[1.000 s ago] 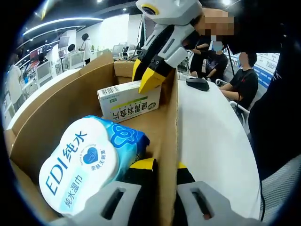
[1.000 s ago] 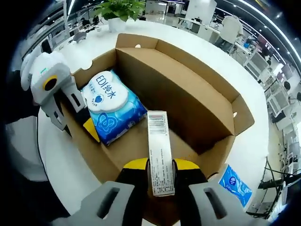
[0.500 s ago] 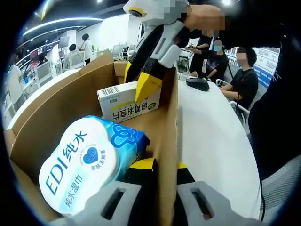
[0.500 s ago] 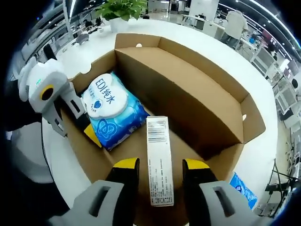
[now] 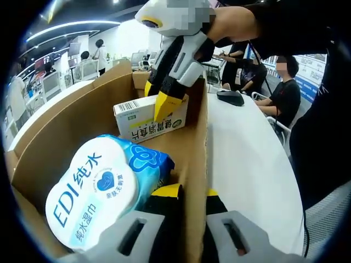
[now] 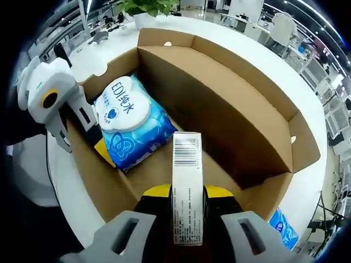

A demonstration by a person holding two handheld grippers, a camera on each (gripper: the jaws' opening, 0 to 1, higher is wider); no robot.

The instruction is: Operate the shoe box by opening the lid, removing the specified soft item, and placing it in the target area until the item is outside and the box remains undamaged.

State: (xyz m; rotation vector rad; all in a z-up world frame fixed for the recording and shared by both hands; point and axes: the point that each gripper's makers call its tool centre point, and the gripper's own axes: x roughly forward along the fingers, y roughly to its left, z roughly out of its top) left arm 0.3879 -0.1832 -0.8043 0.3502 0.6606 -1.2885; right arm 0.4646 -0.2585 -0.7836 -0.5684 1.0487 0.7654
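Observation:
An open cardboard shoe box [image 6: 219, 104] stands on a white table. Inside it lies a blue wet-wipes pack [image 6: 129, 129] with a white lid, large at the lower left of the left gripper view [image 5: 93, 192]. A white and green medicine carton [image 5: 145, 118] stands on edge beside the wipes. My right gripper [image 6: 187, 193] is shut on this carton [image 6: 187, 181] and comes down onto it from above in the left gripper view [image 5: 159, 101]. My left gripper [image 5: 189, 193] is shut on the box's side wall [image 5: 197, 142], seen at the left of the right gripper view [image 6: 90, 143].
A second blue pack [image 6: 282, 230] lies on the table [image 5: 247, 153] outside the box. A black mouse-like object [image 5: 230, 97] sits further along the table, with people [image 5: 285, 87] seated beyond it. A potted plant [image 6: 148, 5] stands past the box's far end.
Half a second ago my right gripper's jaws stood apart on either side of the medicine carton; now they have closed on it. The left gripper has kept its hold on the wall.

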